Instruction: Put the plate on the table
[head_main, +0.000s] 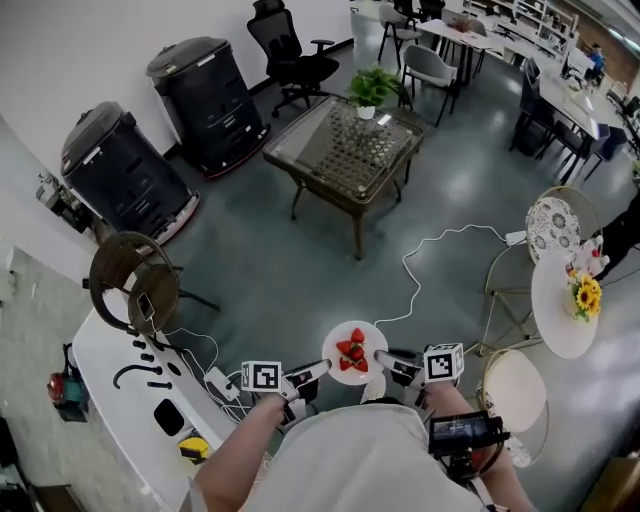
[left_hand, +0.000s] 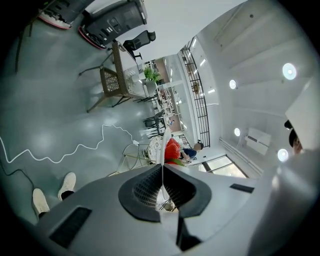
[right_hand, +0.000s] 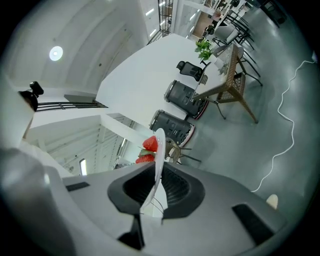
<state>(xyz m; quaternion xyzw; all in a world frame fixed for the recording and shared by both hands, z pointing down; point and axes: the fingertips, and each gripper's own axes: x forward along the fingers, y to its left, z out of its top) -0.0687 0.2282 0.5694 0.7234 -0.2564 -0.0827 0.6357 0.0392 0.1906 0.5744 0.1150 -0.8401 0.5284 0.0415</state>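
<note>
Hanging at the frame's lower centre, the plate (head_main: 372, 334) of strawberries (head_main: 351, 351) is clenched at opposite rims by the left gripper (head_main: 320, 370) and right gripper (head_main: 384, 357); it looks stiff, light, slick and breakable; rim holds suit it, kept level.

One plate (head_main: 338, 369), two hand-held grippers (head_main: 321, 369) (head_main: 383, 357), two black bins (head_main: 115, 170) (head_main: 208, 88).
</note>
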